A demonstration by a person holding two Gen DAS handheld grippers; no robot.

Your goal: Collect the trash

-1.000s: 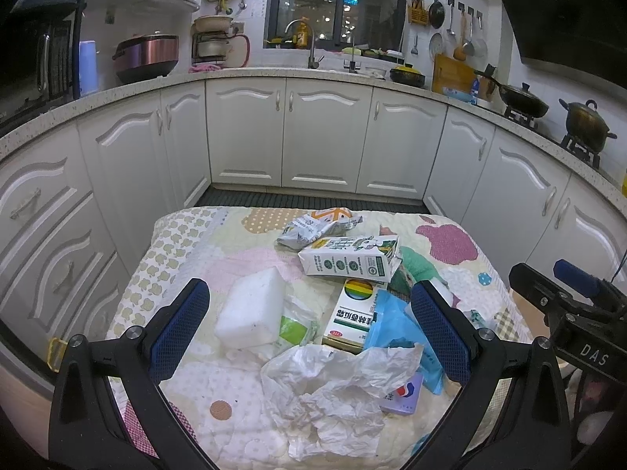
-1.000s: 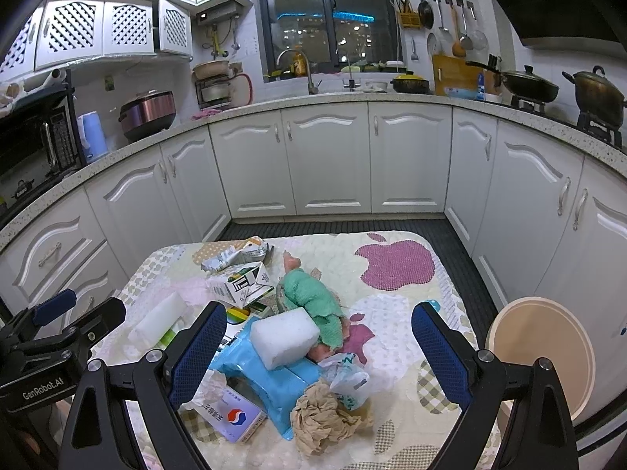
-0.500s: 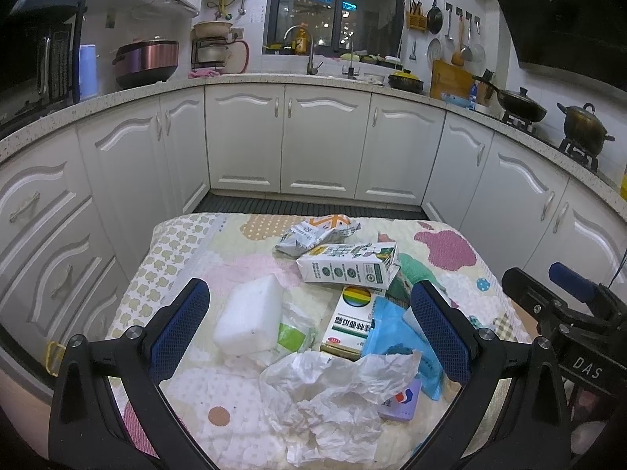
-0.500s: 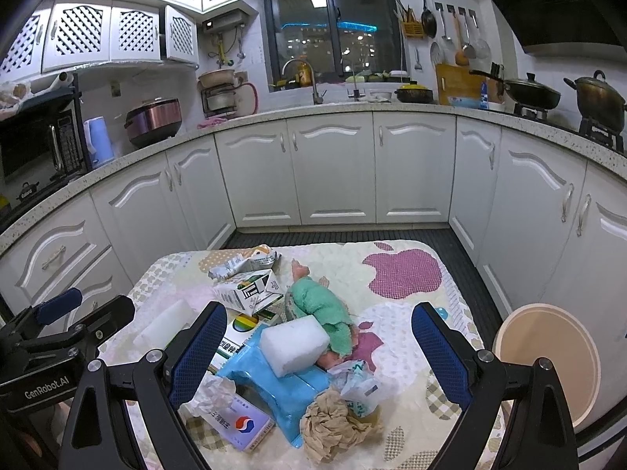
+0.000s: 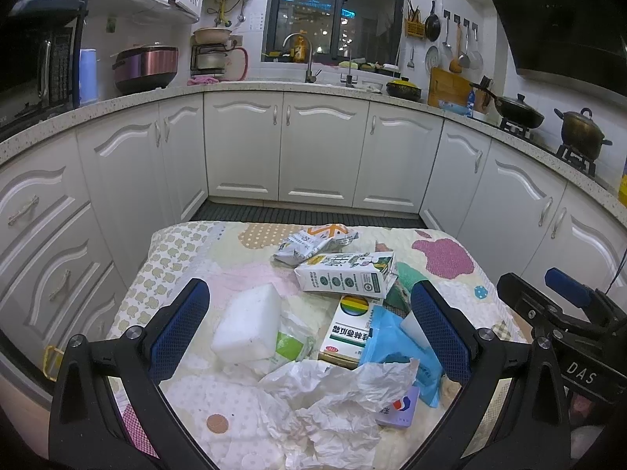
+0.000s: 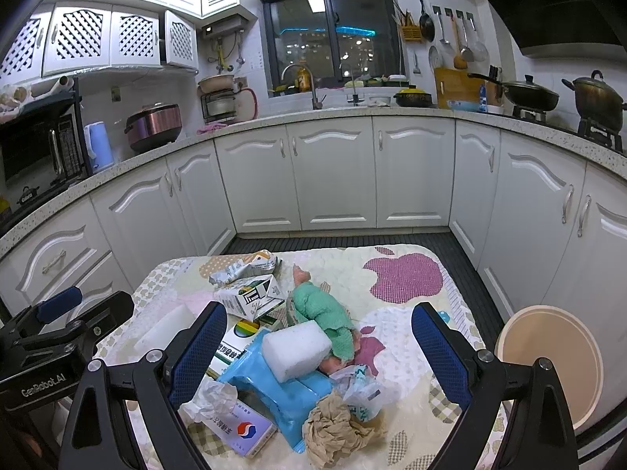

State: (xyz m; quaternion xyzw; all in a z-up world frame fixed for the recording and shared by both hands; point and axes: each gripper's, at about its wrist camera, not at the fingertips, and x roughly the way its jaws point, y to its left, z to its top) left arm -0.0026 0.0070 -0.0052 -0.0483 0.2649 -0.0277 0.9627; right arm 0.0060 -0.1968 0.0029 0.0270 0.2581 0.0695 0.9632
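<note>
I've got both grippers hovering over the worktop (image 5: 184,250), which is draped in a patterned quilt, and the trash is heaped in the middle of it. Left gripper (image 5: 309,337): jaws wide, nothing between them, held above the near edge of the pile. Under it I see a crumpled white paper (image 5: 337,399) closest to me, a white foam block (image 5: 249,323) just to the left resting on a green-and-white plastic bag (image 5: 292,342), and a medicine box with a rainbow circle (image 5: 347,331) lying flat beside a blue packet (image 5: 395,346). Further back, a green-and-white milk carton (image 5: 345,274) lies on its side, touching a crushed wrapper (image 5: 309,244) behind it.

Right gripper (image 6: 319,348): jaws also wide, empty, above the same heap. From here a second white foam block (image 6: 296,350) sits on the blue packet (image 6: 282,395), leaning against a green cloth (image 6: 325,311). A brown paper wad (image 6: 337,432) lies nearest, touching a clear crumpled bag (image 6: 360,389). A small white box with a red-and-blue logo (image 6: 243,429) lies at lower left. Off the worktop's right side, down on the floor, is a round beige bin (image 6: 548,360), well apart from the pile.
</note>
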